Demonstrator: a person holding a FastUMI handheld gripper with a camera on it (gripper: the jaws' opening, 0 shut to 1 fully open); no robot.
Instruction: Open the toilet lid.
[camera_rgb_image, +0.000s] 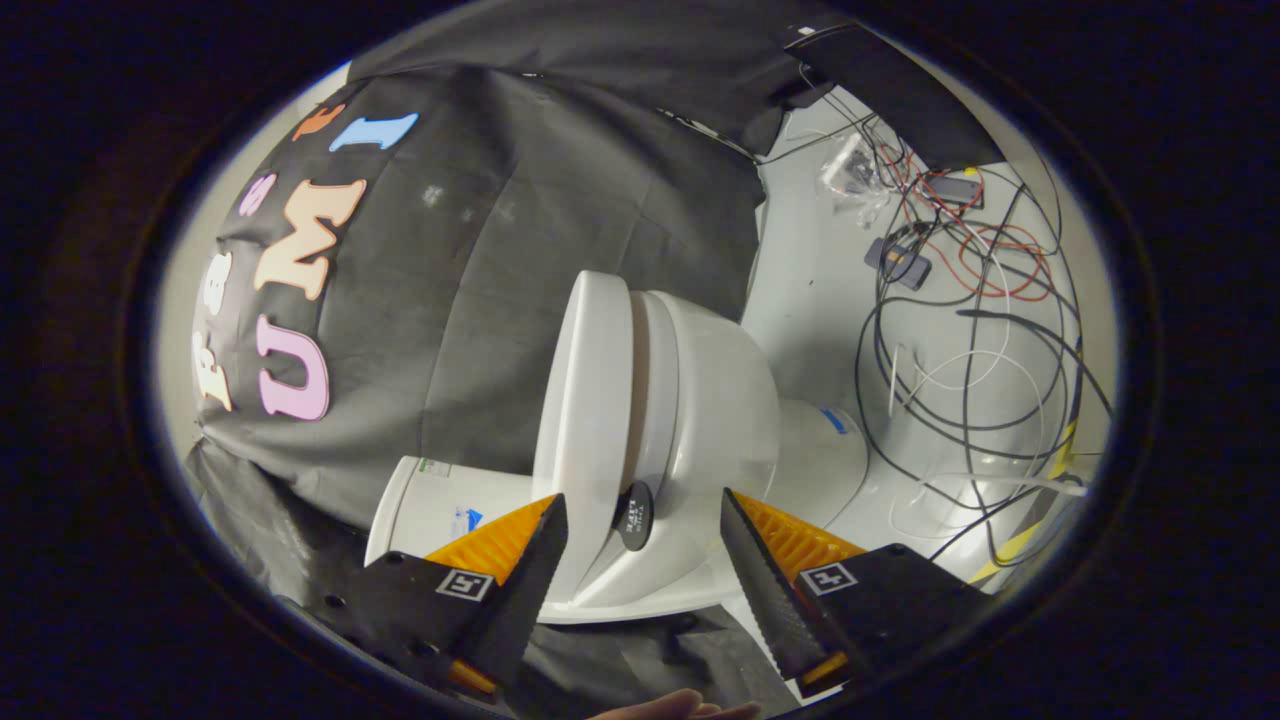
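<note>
Jaws of gripper (640, 540) are released, wide apart, nothing between them. Toilet lid (585, 400) is just ahead, raised off the seat (655, 390), w/ white bowl (725, 420) beside. Tank (440, 505) carries small labels, too blurred to read. Tangled cables (960, 330) lie on the floor beyond.

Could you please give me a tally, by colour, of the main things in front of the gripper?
White: 2, the toilet lid and the toilet tank
Black: 1, the round cap between the open gripper's fingers
Total: 3
</note>
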